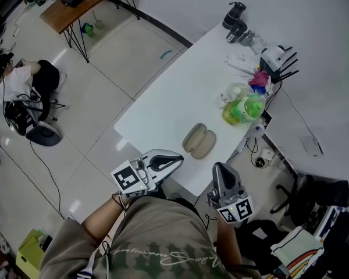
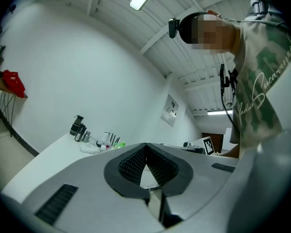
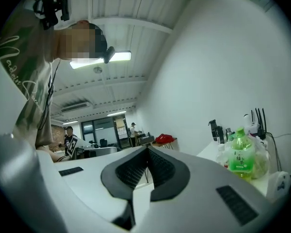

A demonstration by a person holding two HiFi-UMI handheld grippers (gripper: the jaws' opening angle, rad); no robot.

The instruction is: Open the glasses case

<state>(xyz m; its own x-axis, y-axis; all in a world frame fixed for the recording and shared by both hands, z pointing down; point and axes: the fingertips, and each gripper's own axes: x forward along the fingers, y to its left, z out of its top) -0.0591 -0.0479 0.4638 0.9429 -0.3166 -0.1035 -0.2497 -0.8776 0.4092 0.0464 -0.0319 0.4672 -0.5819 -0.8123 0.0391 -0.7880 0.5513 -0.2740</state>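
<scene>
The beige glasses case [image 1: 199,140] lies on the white table [image 1: 163,106] near its front edge, showing two oval halves side by side, spread flat. My left gripper [image 1: 178,157] is held just off the table's front edge, left of the case, jaws shut and empty. My right gripper [image 1: 220,167] hangs below the front corner, right of the case, also shut on nothing. In the left gripper view [image 2: 146,145] and the right gripper view [image 3: 147,149] the ribbed pads meet with nothing between them. The case shows in neither gripper view.
A green bottle [image 1: 244,108] and small clutter stand right of the case. Farther back are a white router with antennas [image 1: 276,57] and black flasks [image 1: 235,17]. A person [image 1: 29,80] sits on the floor at far left, beyond a wooden desk [image 1: 70,7].
</scene>
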